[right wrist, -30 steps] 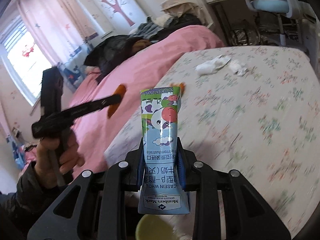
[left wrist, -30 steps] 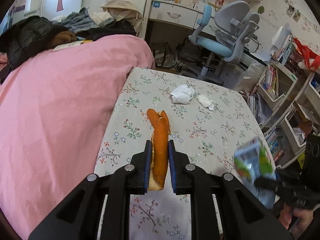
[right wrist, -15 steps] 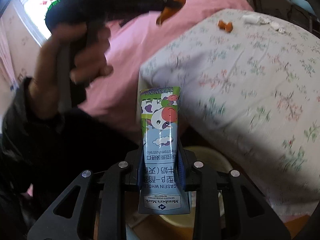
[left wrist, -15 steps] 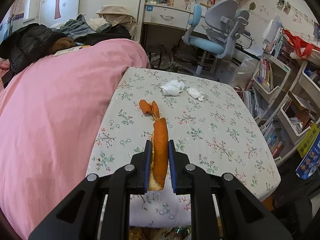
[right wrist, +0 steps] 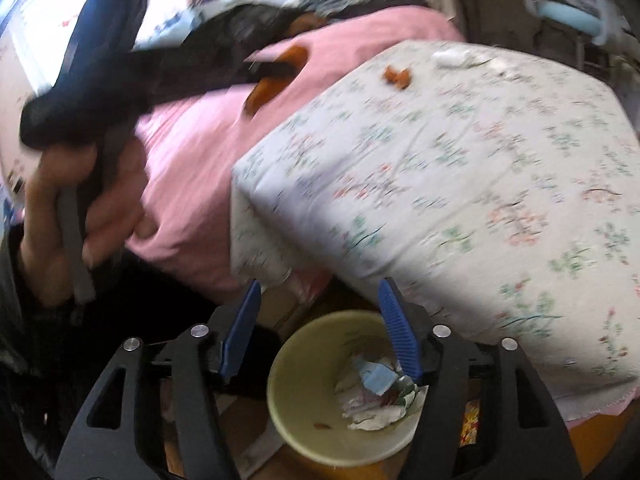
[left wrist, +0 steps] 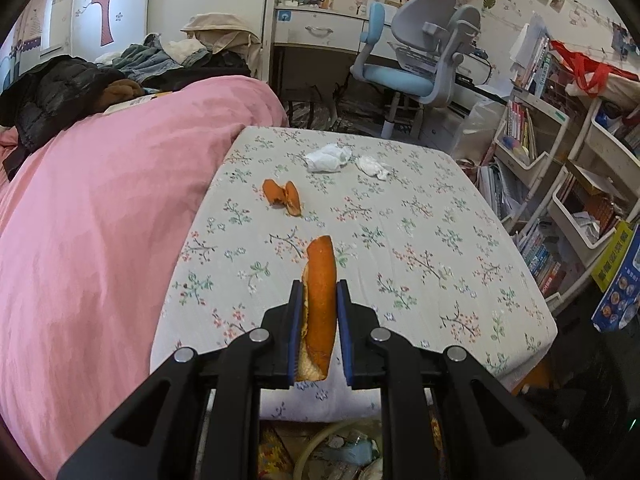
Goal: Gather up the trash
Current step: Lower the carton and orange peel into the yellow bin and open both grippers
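left gripper [left wrist: 318, 320]: clamped on peel [left wrist: 320, 280], above surface [left wrist: 420, 240] edge | right gripper [right wrist: 320, 328]: jaws opening, empty, over bin [right wrist: 304, 420]

soft daylight fills both views. the left wrist view is sharp, with fisheye bending and black vignette at its corners. the right wrist view is motion-blurred: the floral-patterned cloth table top [right wrist: 460, 168] smears, and the bright window [right wrist: 36, 20] at upper left blows out.
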